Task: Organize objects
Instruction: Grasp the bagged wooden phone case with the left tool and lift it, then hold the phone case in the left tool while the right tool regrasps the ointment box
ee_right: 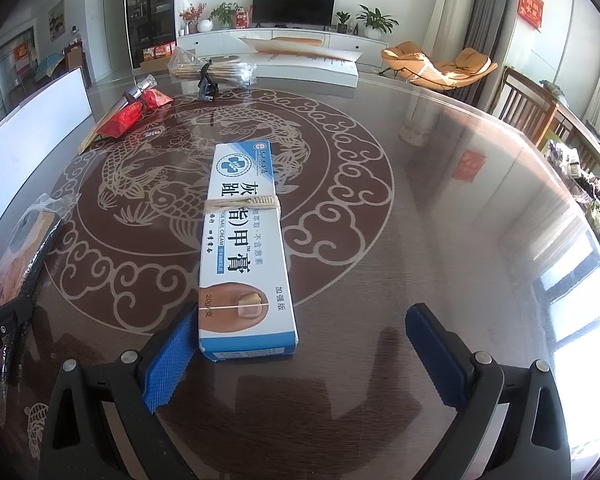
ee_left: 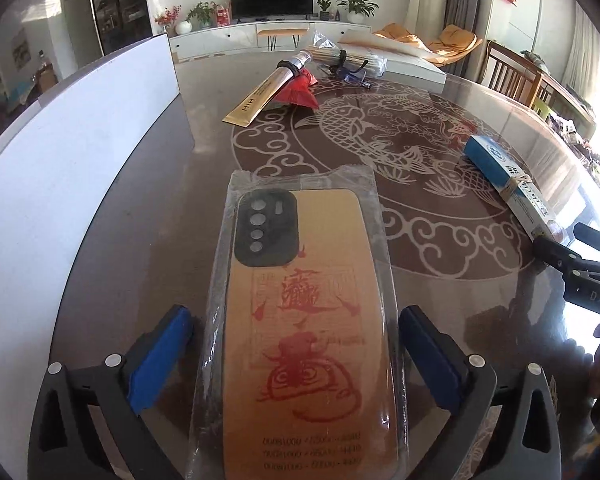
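A tan phone case with red print, in a clear plastic bag (ee_left: 304,320), lies on the table between the open fingers of my left gripper (ee_left: 296,344); the blue pads stand just outside the bag's edges. A blue-and-white toe nail cream box (ee_right: 246,248) tied with string lies ahead of my open right gripper (ee_right: 300,344); its near end sits against the left pad (ee_right: 168,356). The box also shows in the left wrist view (ee_left: 508,184), and the bagged case shows at the left edge of the right wrist view (ee_right: 24,240).
A white box wall (ee_left: 72,168) stands along the left. At the far side lie a gold tube (ee_left: 260,94), a red packet (ee_left: 298,90), a bundle of sticks (ee_left: 340,58) and a flat white box (ee_left: 404,60). The table (ee_right: 440,200) has a fish pattern; chairs stand at the right.
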A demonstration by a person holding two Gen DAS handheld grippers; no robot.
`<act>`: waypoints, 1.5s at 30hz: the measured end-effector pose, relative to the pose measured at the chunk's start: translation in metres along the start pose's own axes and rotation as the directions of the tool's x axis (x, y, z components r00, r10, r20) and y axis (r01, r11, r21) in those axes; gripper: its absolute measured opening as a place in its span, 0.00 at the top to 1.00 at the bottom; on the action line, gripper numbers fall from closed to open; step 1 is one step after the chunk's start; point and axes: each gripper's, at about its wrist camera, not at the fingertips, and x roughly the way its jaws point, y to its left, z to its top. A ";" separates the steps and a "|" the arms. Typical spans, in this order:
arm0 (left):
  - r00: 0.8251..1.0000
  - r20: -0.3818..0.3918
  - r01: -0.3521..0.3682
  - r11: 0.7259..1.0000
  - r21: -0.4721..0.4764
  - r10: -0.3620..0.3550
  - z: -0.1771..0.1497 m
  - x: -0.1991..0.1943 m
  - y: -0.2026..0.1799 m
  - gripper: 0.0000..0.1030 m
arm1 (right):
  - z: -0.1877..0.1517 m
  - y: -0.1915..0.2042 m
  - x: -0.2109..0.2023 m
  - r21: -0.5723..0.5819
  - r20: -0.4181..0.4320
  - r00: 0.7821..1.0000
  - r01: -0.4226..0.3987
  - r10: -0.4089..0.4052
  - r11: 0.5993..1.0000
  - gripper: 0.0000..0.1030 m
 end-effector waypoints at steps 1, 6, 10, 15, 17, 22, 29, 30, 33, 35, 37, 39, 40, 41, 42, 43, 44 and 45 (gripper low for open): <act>1.000 0.000 0.000 1.000 0.000 0.000 0.000 0.000 0.000 0.00 | 0.000 0.000 0.000 0.000 0.000 1.000 0.000 0.000 1.000 0.03; 1.000 0.001 0.000 1.000 0.000 0.000 0.001 0.000 0.000 0.00 | 0.000 0.000 0.000 -0.001 0.000 1.000 0.002 -0.002 1.000 0.02; 1.000 0.000 0.000 1.000 0.000 0.000 0.002 0.000 0.000 0.00 | -0.001 0.000 -0.001 -0.003 0.001 1.000 0.009 -0.009 1.000 0.02; 1.000 0.001 -0.001 1.000 0.000 0.001 0.002 0.001 0.000 0.00 | -0.001 0.000 0.000 -0.005 0.001 1.000 0.013 -0.013 1.000 0.01; 1.000 0.001 0.000 1.000 0.000 0.000 0.002 0.000 0.000 0.00 | -0.001 0.001 0.000 -0.005 0.002 1.000 0.014 -0.014 1.000 0.01; 1.000 0.001 0.000 1.000 0.000 0.000 0.002 0.000 0.000 0.00 | -0.001 0.001 -0.001 -0.006 0.002 1.000 0.016 -0.016 1.000 0.01; 1.000 0.001 0.000 1.000 0.000 0.000 0.002 0.000 0.000 0.00 | -0.001 0.001 -0.001 -0.006 0.002 1.000 0.015 -0.015 1.000 0.01; 1.000 0.001 0.000 1.000 0.000 0.000 0.002 0.000 0.000 0.00 | -0.001 0.001 -0.001 -0.006 0.002 1.000 0.015 -0.015 1.000 0.01; 1.000 0.001 0.000 1.000 0.000 0.000 0.002 0.000 0.000 0.00 | -0.001 0.001 -0.001 -0.006 0.002 1.000 0.015 -0.015 1.000 0.01; 1.000 0.001 0.000 1.000 0.001 0.000 0.002 0.000 0.000 0.00 | -0.001 0.001 -0.001 -0.006 0.002 1.000 0.015 -0.015 1.000 0.01; 1.000 0.001 0.000 1.000 0.001 0.000 0.002 0.000 0.000 0.00 | -0.001 0.001 -0.001 -0.006 0.002 1.000 0.015 -0.015 1.000 0.01; 1.000 0.001 0.000 1.000 0.000 0.000 0.002 0.000 0.000 0.00 | -0.001 0.001 -0.001 -0.006 0.002 1.000 0.015 -0.015 1.000 0.01; 1.000 0.001 0.000 1.000 0.001 0.000 0.002 0.000 0.000 0.00 | -0.001 0.001 -0.001 -0.006 0.002 1.000 0.015 -0.015 1.000 0.01; 1.000 0.001 0.000 1.000 0.001 0.000 0.002 0.000 0.000 0.00 | -0.001 0.001 -0.001 -0.006 0.002 1.000 0.015 -0.015 1.000 0.01; 1.000 0.001 0.000 1.000 0.001 0.000 0.002 0.000 0.000 0.00 | -0.001 0.001 -0.001 -0.006 0.002 1.000 0.015 -0.015 1.000 0.01; 1.000 0.001 0.000 1.000 0.001 0.000 0.002 0.000 0.000 0.00 | -0.001 0.001 -0.001 -0.006 0.002 1.000 0.015 -0.015 1.000 0.01; 1.000 0.001 0.000 1.000 0.001 0.000 0.002 0.000 0.000 0.00 | -0.001 0.001 -0.001 -0.006 0.002 1.000 0.015 -0.015 1.000 0.01; 1.000 0.001 0.000 1.000 0.001 0.000 0.002 0.000 0.000 0.00 | -0.001 0.001 -0.001 -0.006 0.002 1.000 0.015 -0.015 1.000 0.01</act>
